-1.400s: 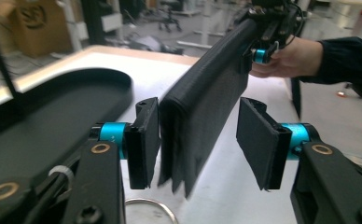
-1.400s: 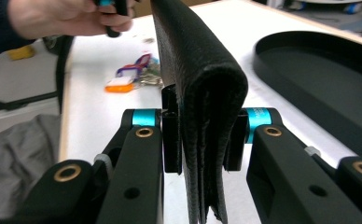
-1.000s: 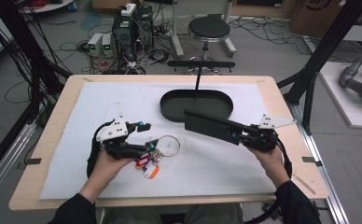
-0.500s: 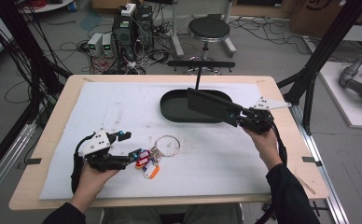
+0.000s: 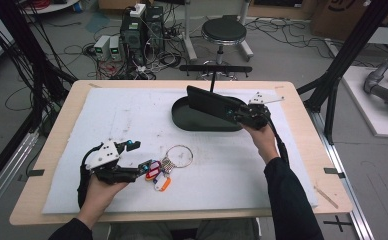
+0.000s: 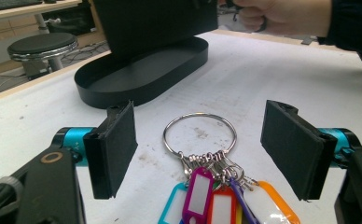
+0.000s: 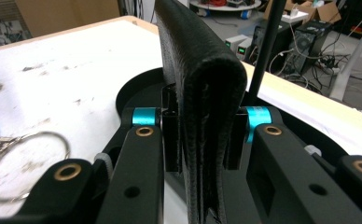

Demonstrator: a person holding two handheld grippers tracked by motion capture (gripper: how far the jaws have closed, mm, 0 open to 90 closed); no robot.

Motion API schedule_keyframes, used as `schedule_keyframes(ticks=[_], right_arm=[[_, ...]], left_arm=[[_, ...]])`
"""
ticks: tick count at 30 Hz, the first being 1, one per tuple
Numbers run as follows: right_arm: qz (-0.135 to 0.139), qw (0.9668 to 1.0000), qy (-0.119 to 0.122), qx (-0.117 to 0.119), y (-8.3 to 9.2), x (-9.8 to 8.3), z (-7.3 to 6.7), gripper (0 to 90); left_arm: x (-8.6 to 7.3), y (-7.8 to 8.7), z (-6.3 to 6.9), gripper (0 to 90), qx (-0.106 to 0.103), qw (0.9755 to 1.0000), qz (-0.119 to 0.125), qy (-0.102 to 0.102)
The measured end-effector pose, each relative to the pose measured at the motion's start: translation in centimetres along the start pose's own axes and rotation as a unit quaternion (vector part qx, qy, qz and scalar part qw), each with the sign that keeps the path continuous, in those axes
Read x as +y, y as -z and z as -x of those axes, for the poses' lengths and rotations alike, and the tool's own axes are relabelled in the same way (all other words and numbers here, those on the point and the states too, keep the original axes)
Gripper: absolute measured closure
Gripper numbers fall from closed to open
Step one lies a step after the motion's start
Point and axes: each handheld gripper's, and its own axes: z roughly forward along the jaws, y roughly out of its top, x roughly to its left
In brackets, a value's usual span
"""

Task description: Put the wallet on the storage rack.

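Currently, right gripper [image 5: 237, 114] clamped on a black wallet [image 5: 213, 104] held above the black oval tray [image 5: 182, 117], left gripper [image 5: 144, 169] with jaws just opened wide, nothing gripped, key ring [image 6: 200, 140] with coloured tags lying between them on the desk [image 5: 302, 170]

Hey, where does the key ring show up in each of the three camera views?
High view: key ring lower centre, beside the left tongs.
Left gripper view: ring centre, between the open jaws.
Right gripper view: ring at the left edge.
Shared landmark: black oval tray.
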Motion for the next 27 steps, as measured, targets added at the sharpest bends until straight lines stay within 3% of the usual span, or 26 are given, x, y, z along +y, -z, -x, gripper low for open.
schedule_keyframes(ticks=[16,23,27], right_arm=[[-0.026,0.9996,-0.011,0.000,-4.2,-1.6,1.6,75.1],[-0.022,0.9994,-0.028,0.003,-4.5,-2.5,2.8,74.3],[-0.046,0.9987,-0.018,-0.014,-4.5,-2.7,3.0,71.6]], left_arm=[[-0.1,0.4,0.2,26.6,-0.004,0.9999,0.007,-0.010],[-0.3,0.5,0.4,26.4,-0.003,0.9999,0.001,-0.014],[-0.2,0.5,0.5,26.2,-0.007,0.9999,0.008,-0.011]])
